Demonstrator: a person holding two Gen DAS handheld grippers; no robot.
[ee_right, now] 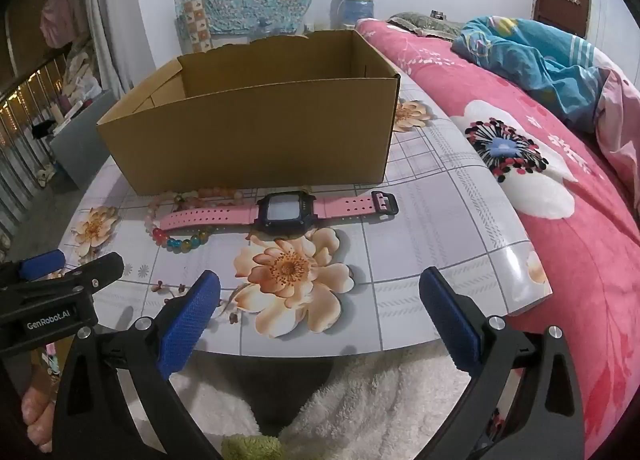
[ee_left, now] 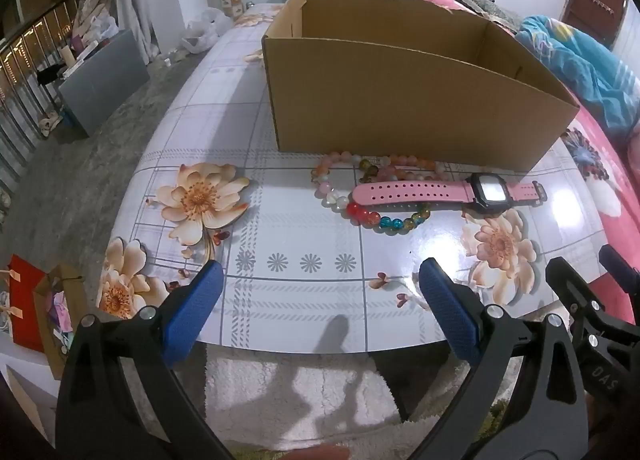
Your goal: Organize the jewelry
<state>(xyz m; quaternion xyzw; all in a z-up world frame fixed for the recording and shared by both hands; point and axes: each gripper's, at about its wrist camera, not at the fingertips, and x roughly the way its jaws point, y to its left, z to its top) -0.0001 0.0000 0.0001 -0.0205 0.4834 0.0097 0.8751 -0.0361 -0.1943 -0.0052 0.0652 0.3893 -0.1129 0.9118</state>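
Beaded bracelets [ee_left: 360,195], seemingly glass, touch rubbery pink watch [ee_left: 448,189]; both grippers' ribbed fingers [ee_left: 192,312] spread.

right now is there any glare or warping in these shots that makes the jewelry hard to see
Left wrist view: glare on the glossy table near the watch, whose face is washed out white; bead bracelets stay clear. Right wrist view: watch face also blown out. Both views: fisheye bends the cardboard box and table edges.

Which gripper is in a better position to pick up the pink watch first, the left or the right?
Probably the right. The right gripper is open, and the pink watch lies almost straight ahead of it. From the left gripper, also open, the watch sits off to the right, with the bead bracelets nearer.
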